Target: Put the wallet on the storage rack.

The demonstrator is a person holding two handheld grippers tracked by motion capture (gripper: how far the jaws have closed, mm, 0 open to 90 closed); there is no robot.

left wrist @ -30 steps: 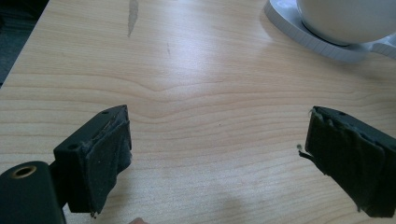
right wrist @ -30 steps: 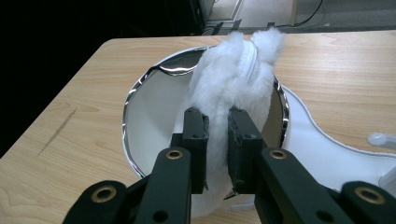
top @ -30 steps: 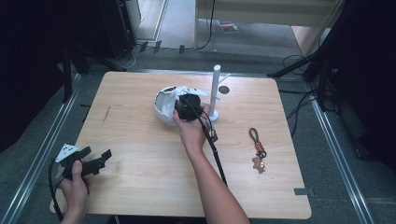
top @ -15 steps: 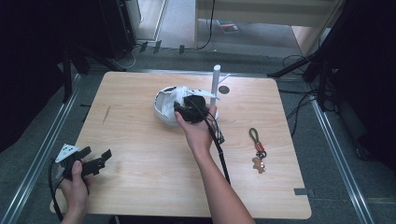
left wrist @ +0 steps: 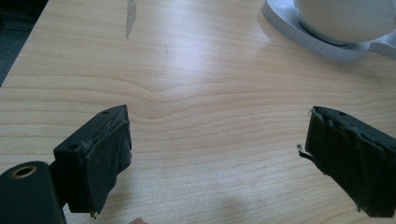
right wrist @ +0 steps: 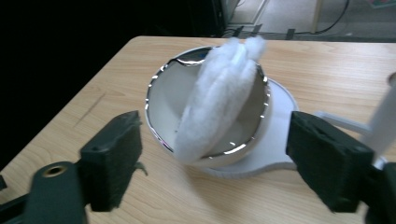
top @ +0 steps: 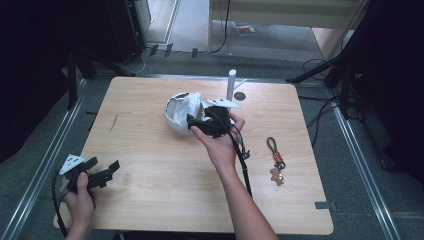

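Right gripper (top: 192, 121) hangs just off the near rim of the white bowl (right wrist: 208, 116), its jaws spread wide after having just been opening, with nothing between them. The white fluffy cloth (right wrist: 219, 100) now stands in the bowl, leaning against the far rim with its top poking above it; the pads are clear of it. The bowl sits on a white saucer-like base (right wrist: 275, 140) near the middle back of the wooden table (top: 150, 200).

To finish this release well, the gripper should draw back toward the person and slightly upward, jaws kept wide, so neither pad snags the cloth's raised end or nudges the rim. I judge the cloth loosely balanced, so a brush could tip it out.

Close on the right stands a white post (top: 231, 85) on its stand; a sideways swing that way risks a knock. A keychain (top: 275, 160) lies well apart toward the right edge. Open tabletop stretches in front and to the left, where the left gripper (top: 102, 172) rests near the front-left corner, jaws apart and empty (left wrist: 217, 154).
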